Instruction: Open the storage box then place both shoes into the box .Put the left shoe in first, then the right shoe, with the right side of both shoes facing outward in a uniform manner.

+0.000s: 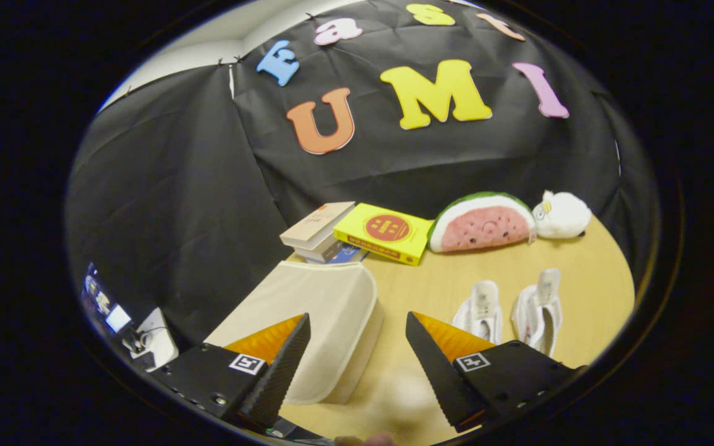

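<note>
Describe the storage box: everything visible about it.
The storage box is cream-coloured, fabric-looking, with rounded corners and a flat lid that sits closed. It rests on the wooden table, just ahead of the open gripper, its near corner reaching between the fingers, neither touching it. The stacked books lie just behind it; whether they touch it cannot be told. The white shoes stand apart to its side.

A staged recording booth, not a lived-in room: black cloth wall (196, 186) hung behind a wooden surface (586, 260) set with props (books (320, 232), a watermelon plush (481, 223)), and cabled equipment (140, 337) beside it.
</note>
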Action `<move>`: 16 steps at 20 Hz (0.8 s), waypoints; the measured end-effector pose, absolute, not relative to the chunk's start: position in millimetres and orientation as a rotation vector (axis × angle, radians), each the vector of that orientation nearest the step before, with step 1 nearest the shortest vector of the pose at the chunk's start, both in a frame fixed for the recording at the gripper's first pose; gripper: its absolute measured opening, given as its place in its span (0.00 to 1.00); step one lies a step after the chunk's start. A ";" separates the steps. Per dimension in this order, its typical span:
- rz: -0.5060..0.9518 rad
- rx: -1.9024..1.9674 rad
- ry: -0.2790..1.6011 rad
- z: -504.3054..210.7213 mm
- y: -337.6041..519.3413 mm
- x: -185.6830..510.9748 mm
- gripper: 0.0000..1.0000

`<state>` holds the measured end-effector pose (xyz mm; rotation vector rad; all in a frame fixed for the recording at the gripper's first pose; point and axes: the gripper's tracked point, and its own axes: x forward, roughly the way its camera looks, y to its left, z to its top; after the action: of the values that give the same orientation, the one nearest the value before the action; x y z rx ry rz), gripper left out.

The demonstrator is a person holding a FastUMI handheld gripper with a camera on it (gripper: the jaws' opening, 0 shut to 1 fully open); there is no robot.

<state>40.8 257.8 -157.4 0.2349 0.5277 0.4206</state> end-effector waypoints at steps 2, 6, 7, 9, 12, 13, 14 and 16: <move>0.437 0.296 0.589 -173.3 270.0 42.8 0.95; 0.475 0.465 0.717 -199.9 289.2 36.0 0.95; 0.483 0.517 0.750 -204.4 294.4 33.6 0.95; 0.495 0.611 0.811 -213.5 302.4 30.3 0.95; 0.509 0.741 0.879 -223.2 309.8 33.5 0.95; 0.515 0.778 0.895 -224.9 312.3 34.4 0.95; 0.522 0.816 0.911 -223.9 314.1 30.9 0.95; 0.533 0.858 0.930 -225.5 317.1 32.1 0.95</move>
<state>32.1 317.1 -225.5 0.8580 0.9300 0.5328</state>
